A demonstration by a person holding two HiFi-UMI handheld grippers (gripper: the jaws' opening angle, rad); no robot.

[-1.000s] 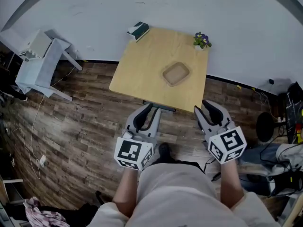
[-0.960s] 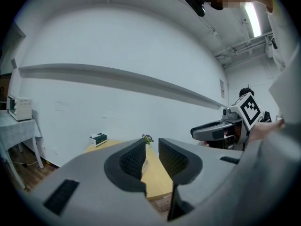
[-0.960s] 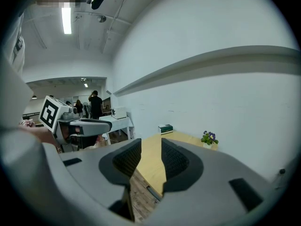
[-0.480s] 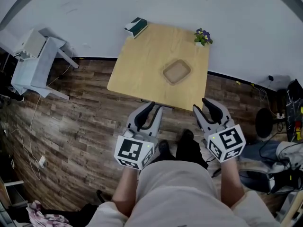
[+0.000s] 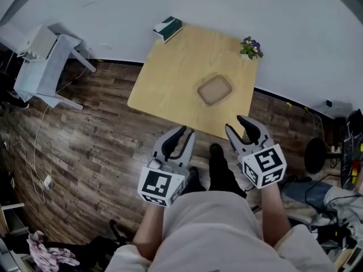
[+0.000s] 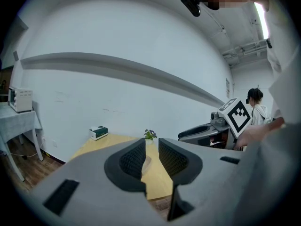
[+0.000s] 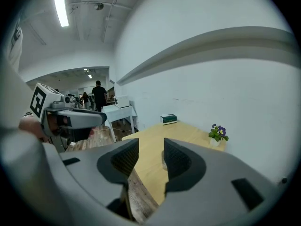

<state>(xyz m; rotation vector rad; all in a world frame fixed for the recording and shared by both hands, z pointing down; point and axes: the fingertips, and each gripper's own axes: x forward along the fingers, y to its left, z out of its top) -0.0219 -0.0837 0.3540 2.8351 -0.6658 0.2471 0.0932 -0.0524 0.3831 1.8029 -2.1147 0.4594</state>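
Wooden table (image 5: 170, 78) nearer, left claw (image 5: 182, 135), right claw (image 5: 236, 126) empty

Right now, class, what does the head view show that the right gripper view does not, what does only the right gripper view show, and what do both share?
Only the head view: the marker cube on the right tongs, the person's dark shoes and a pink cloth heap on the floor.
Only the right gripper view: a ceiling light strip and people standing far down the hall.
Both: the wooden table, the green box, the potted plant and the left tongs, open and empty.
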